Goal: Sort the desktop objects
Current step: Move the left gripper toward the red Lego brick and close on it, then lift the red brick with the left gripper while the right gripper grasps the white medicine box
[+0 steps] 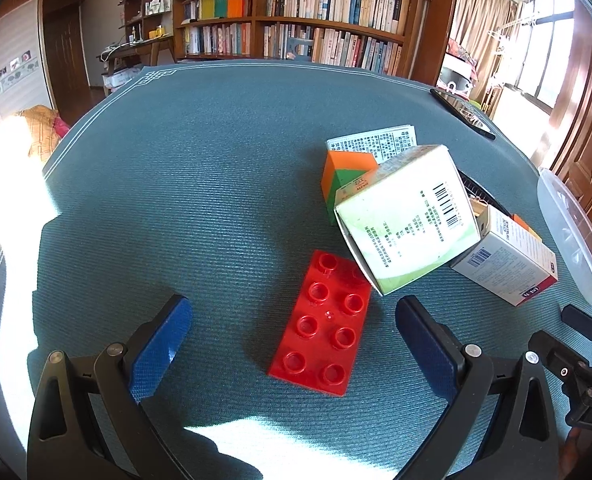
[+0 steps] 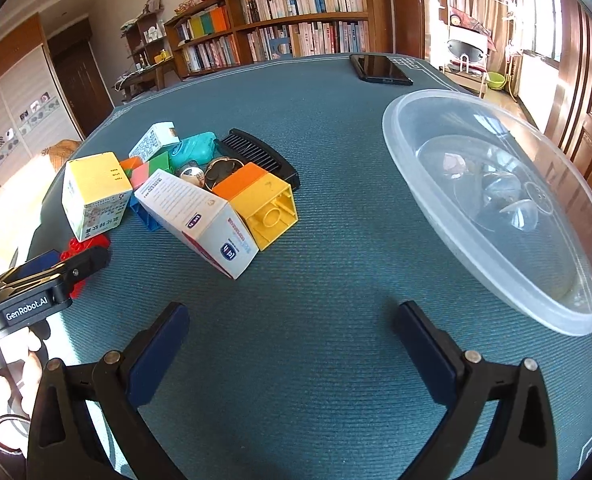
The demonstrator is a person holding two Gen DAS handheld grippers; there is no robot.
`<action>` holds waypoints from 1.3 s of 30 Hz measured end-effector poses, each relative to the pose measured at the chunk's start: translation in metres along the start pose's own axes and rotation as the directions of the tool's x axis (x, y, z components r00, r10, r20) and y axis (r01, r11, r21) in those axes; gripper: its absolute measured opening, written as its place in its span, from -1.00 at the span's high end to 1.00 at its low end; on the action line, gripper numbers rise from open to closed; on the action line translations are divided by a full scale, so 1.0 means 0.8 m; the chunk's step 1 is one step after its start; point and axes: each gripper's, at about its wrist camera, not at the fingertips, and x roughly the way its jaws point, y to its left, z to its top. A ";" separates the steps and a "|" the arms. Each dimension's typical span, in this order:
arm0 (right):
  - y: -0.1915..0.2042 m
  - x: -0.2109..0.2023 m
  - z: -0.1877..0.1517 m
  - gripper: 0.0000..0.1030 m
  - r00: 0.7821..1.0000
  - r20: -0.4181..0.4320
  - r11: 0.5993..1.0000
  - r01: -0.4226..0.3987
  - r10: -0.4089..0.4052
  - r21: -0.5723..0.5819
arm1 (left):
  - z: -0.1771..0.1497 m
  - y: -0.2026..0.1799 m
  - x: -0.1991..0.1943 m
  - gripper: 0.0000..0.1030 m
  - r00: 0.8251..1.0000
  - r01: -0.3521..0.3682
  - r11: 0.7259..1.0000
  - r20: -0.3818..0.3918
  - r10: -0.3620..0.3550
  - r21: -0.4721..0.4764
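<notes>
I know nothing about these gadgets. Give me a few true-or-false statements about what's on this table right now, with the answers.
1. The left gripper is clamped on the red brick. False: its jaws stand open on either side of the brick, not touching it.
2. The clear plastic bowl holds no sorted items. True.
3. The right gripper is carrying the black comb. False: it is open and empty; the comb lies in the pile.
4. A dark phone lies at the table's far side. True.

Teal ribbed table mat [image 2: 316, 128]: toy-and-box pile [image 2: 184, 184] left, clear plastic bowl [image 2: 496, 256] right, phone [image 2: 380, 69] far edge.
</notes>
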 end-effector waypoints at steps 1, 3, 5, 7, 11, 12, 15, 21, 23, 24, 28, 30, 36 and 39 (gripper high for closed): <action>0.000 0.000 -0.001 -1.00 1.000 0.000 1.000 -0.008 0.008 -0.003 | 0.000 0.001 -0.002 -1.00 1.000 0.019 1.000 0.004 -0.019 -0.003; 0.003 -0.002 -0.003 -1.00 1.000 0.003 1.000 -0.026 0.026 -0.011 | 0.000 0.002 -0.004 -1.00 0.999 0.042 0.999 0.008 -0.042 -0.006; 0.003 0.001 -0.002 -1.00 1.000 0.002 1.000 -0.026 0.026 -0.015 | 0.003 0.002 -0.004 -1.00 0.998 0.055 0.998 0.007 -0.055 -0.005; 0.003 0.002 -0.003 -1.00 1.000 0.001 1.000 -0.023 0.023 -0.017 | 0.007 -0.001 -0.002 -1.00 0.999 0.052 0.999 0.006 -0.052 -0.001; 0.002 0.003 -0.003 -1.00 1.000 0.002 1.000 -0.023 0.023 -0.017 | 0.015 -0.007 0.008 -1.00 1.000 0.004 1.000 -0.017 -0.004 0.020; 0.002 0.003 -0.003 -1.00 1.000 0.002 1.000 -0.023 0.023 -0.017 | 0.016 -0.009 0.009 -1.00 1.000 -0.008 1.000 -0.019 0.008 0.028; 0.002 0.003 -0.002 -1.00 1.000 0.002 1.000 -0.023 0.023 -0.017 | 0.018 -0.014 0.011 -0.79 0.999 -0.034 0.997 -0.013 0.035 0.069; 0.002 0.005 -0.001 -1.00 1.000 0.002 1.000 -0.012 0.013 -0.024 | 0.020 -0.019 0.012 -0.66 0.999 -0.044 0.993 -0.007 0.045 0.106; 0.002 0.005 0.000 -1.00 1.000 0.002 1.000 -0.010 0.010 -0.025 | 0.020 -0.019 0.013 -0.63 0.999 -0.041 0.993 -0.005 0.042 0.108; 0.001 0.004 0.000 -1.00 1.000 0.002 1.000 -0.009 0.009 -0.025 | 0.021 -0.019 0.013 -0.60 0.999 -0.041 0.993 -0.004 0.041 0.109; 0.004 0.006 -0.001 -1.00 1.000 0.002 1.000 -0.002 0.002 -0.030 | 0.019 -0.020 0.011 -0.41 0.999 -0.044 0.994 0.004 0.044 0.105; 0.003 0.006 -0.002 -1.00 1.000 0.001 1.000 0.000 0.000 -0.031 | 0.018 -0.018 0.008 -0.32 0.999 -0.039 0.994 0.008 0.039 0.102; 0.001 0.005 0.000 -1.00 1.000 0.003 0.999 -0.011 0.012 -0.037 | 0.017 -0.012 0.001 0.31 1.000 -0.009 0.996 0.013 0.008 0.088; 0.004 -0.001 0.003 -0.99 0.999 0.014 0.998 -0.050 0.051 -0.027 | 0.015 -0.004 -0.003 0.33 1.000 0.021 0.998 0.012 -0.022 0.058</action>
